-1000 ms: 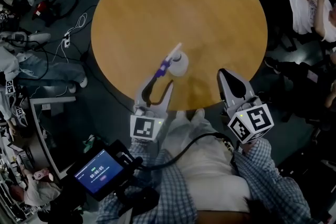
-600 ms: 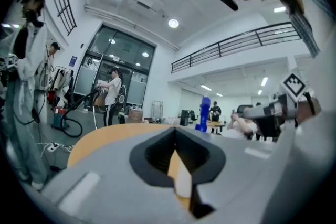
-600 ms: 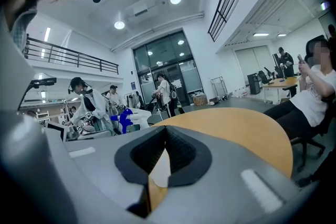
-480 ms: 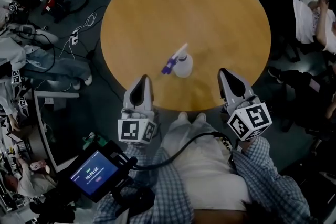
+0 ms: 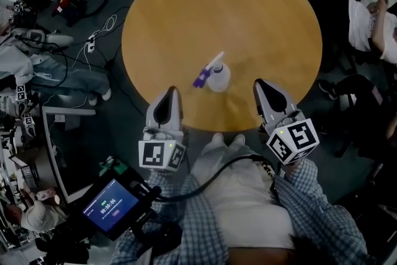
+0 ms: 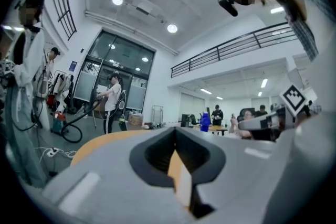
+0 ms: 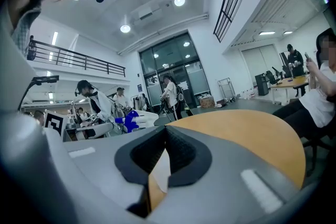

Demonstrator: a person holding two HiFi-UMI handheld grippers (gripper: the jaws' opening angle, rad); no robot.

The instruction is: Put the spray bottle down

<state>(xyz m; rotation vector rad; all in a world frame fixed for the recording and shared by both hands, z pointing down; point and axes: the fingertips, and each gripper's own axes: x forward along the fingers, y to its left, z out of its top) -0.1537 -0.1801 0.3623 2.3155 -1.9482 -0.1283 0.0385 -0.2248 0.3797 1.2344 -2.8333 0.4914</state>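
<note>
Jaws of left gripper [image 5: 170,94] and right gripper [image 5: 260,85] both clenched, empty. Spray bottle [image 5: 218,76] stood free on table [image 5: 248,9], toward its 6 o'clock edge. Likely light, slick plastic; grip at neck.

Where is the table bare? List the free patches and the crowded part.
The far half of the table, beyond the spray bottle, is bare to the rim; so are the strips left and right of the bottle. Only the near edge is crowded: the bottle stands there, the shut left tongs and right tongs flanking it.
</note>
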